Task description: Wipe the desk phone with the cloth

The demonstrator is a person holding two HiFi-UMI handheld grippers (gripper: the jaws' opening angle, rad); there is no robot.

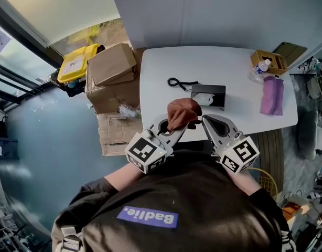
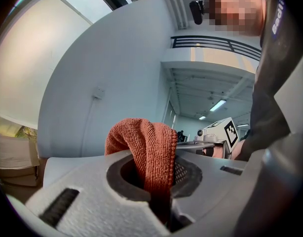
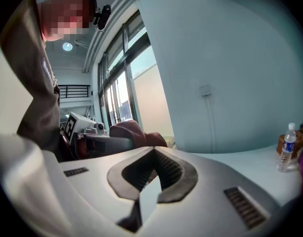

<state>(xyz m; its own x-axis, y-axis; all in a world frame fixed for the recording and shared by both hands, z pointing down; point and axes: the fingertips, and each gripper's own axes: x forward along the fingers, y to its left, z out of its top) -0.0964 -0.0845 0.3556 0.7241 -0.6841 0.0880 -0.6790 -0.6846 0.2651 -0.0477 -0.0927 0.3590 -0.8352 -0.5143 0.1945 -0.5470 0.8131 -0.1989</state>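
Observation:
A black desk phone (image 1: 208,95) lies on the white table (image 1: 161,96), its coiled cord (image 1: 176,82) trailing left. My left gripper (image 1: 189,124) is shut on a rust-brown cloth (image 1: 183,112), held above the table's near edge, short of the phone. In the left gripper view the cloth (image 2: 147,147) bulges up out of the clamped jaws. My right gripper (image 1: 204,119) hovers just right of the cloth, shut with nothing in it; its jaws (image 3: 152,153) meet at the tip. The right gripper view shows the cloth (image 3: 132,131) to the left.
A wicker basket (image 1: 269,61), a water bottle (image 1: 260,67) and a purple cloth (image 1: 271,95) sit at the table's right end. Cardboard boxes (image 1: 113,67) and a yellow container (image 1: 77,63) stand on the floor left of the table.

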